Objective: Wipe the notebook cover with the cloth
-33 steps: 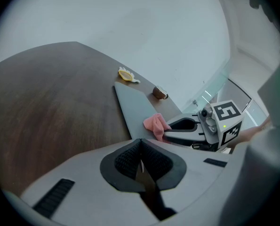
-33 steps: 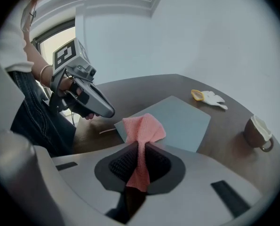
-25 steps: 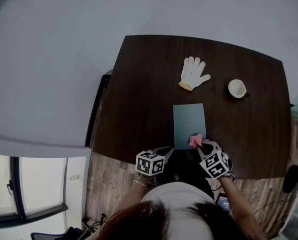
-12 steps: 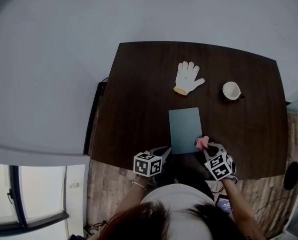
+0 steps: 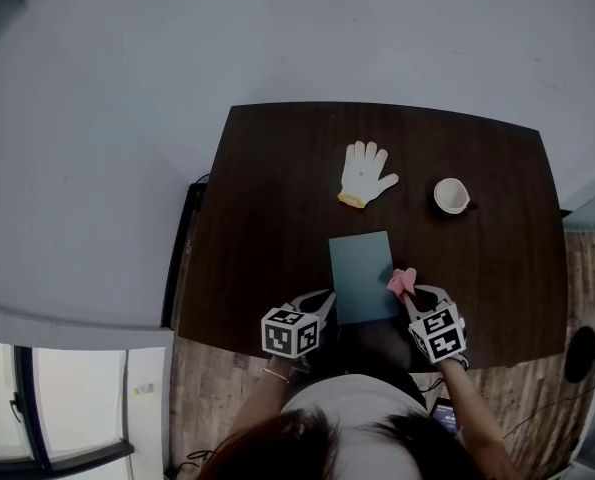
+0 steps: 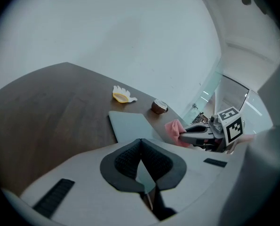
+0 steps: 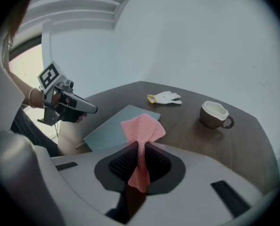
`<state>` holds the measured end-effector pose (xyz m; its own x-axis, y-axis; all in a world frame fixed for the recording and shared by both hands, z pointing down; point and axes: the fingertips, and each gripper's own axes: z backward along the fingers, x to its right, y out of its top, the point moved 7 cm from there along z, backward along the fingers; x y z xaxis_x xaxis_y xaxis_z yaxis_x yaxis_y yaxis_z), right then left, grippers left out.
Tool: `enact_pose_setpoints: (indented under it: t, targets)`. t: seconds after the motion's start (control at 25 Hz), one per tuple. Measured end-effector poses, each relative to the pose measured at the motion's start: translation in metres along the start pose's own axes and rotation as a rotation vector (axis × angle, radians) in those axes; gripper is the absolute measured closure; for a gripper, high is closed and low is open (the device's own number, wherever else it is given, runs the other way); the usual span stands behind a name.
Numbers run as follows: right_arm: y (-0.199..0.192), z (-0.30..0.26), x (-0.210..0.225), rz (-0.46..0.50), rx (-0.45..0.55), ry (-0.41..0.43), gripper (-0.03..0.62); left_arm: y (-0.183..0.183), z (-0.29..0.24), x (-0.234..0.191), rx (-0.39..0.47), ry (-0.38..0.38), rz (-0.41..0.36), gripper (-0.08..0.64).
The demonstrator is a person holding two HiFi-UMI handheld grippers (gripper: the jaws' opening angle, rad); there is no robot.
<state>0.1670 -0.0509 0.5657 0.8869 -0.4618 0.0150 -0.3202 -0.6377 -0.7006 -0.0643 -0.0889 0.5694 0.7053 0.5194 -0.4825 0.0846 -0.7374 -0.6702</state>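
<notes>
Since a second ago our cloth (image 5: pixel 401 280) has drifted from the notebook (image 5: pixel 362 273) cover's near corner to its right edge.
Left tongs (image 6: pixel 140 141), pressed together and empty, idle with the notebook just ahead of them; right tongs (image 7: pixel 140 147) pinch the pink cloth, poised to sweep leftward, we judge.

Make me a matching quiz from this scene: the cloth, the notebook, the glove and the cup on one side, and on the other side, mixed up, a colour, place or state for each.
Things:
1. cloth
2. notebook
3. glove
4. cup

Descriptions:
A. lies flat at the near edge of the table
B. white with a yellow cuff
C. pinched in the right tongs
D. brown outside, white inside

Right pairs: 1-C, 2-A, 3-B, 4-D
</notes>
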Motion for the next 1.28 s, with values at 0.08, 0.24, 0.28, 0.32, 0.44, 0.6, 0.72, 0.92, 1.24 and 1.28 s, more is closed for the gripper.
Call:
enact_pose_setpoints:
  t: [0.08,0.24,0.28,0.32,0.44,0.6,0.72,0.92,1.24,1.28]
  targets:
    - [0.014,0.001,0.0,-0.024,0.042,-0.003,0.549,0.01,0.001,0.0,0.029,0.015,-0.019,0.541]
    - [0.041,0.004,0.0,-0.055,0.133,-0.014,0.551,0.031,0.005,0.004,0.094,0.046,-0.065,0.541]
    - [0.048,0.005,0.001,-0.059,0.153,-0.016,0.549,0.038,0.007,0.006,0.113,0.051,-0.08,0.541]
    - [0.055,0.006,0.001,-0.062,0.173,-0.019,0.55,0.044,0.009,0.008,0.131,0.057,-0.097,0.541]
    - [0.074,0.009,0.003,-0.063,0.225,-0.028,0.551,0.065,0.015,0.016,0.191,0.078,-0.15,0.541]
    - [0.098,0.014,0.007,-0.055,0.288,-0.037,0.55,0.091,0.02,0.024,0.261,0.081,-0.192,0.541]
    - [0.115,0.017,0.008,-0.053,0.331,-0.041,0.551,0.108,0.022,0.029,0.295,0.076,-0.216,0.541]
    - [0.137,0.023,0.011,-0.052,0.388,-0.055,0.551,0.134,0.027,0.038,0.339,0.077,-0.263,0.541]
    - [0.167,0.042,0.021,-0.043,0.464,-0.099,0.551,0.167,0.031,0.047,0.373,0.063,-0.301,0.541]
    - [0.17,0.045,0.022,-0.04,0.471,-0.106,0.551,0.17,0.032,0.048,0.378,0.062,-0.302,0.541]
